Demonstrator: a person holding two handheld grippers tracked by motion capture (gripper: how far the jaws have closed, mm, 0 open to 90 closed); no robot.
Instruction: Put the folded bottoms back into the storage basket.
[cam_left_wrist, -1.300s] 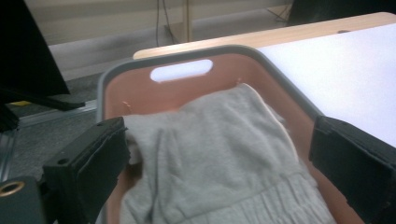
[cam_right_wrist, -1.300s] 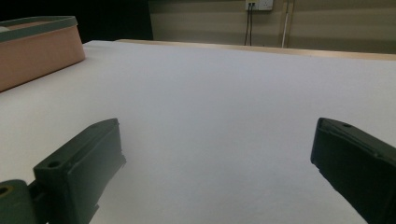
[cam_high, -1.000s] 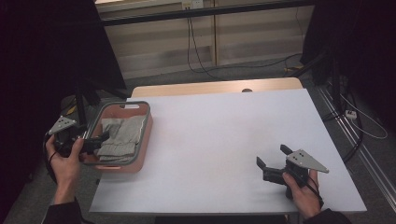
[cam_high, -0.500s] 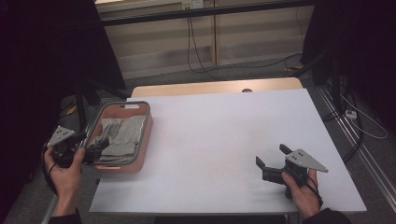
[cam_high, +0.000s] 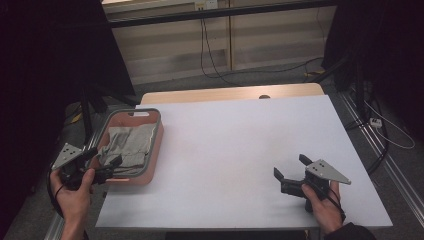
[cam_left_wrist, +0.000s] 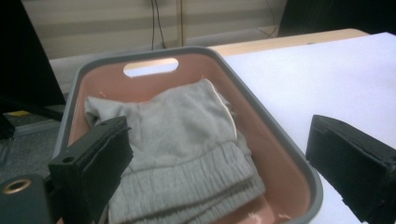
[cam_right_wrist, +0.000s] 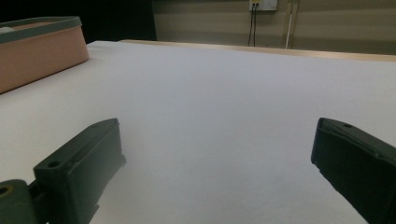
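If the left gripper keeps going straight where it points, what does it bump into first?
Most likely the grey garment lying in the pink basket. The left gripper is open, its jaws either side of the cloth, though how close is hard to judge.

Left tongs (cam_high: 102, 167) held in left hand (cam_high: 75, 187) at near left, jaws spread wide (gap plain in left gripper view (cam_left_wrist: 219, 172)), pointing forward and right. Right tongs (cam_high: 290, 172) held in right hand (cam_high: 322, 200) at near right, low over desk (cam_high: 240, 140), jaws spread wide, pointing left. Both forearms enter from bottom edge.
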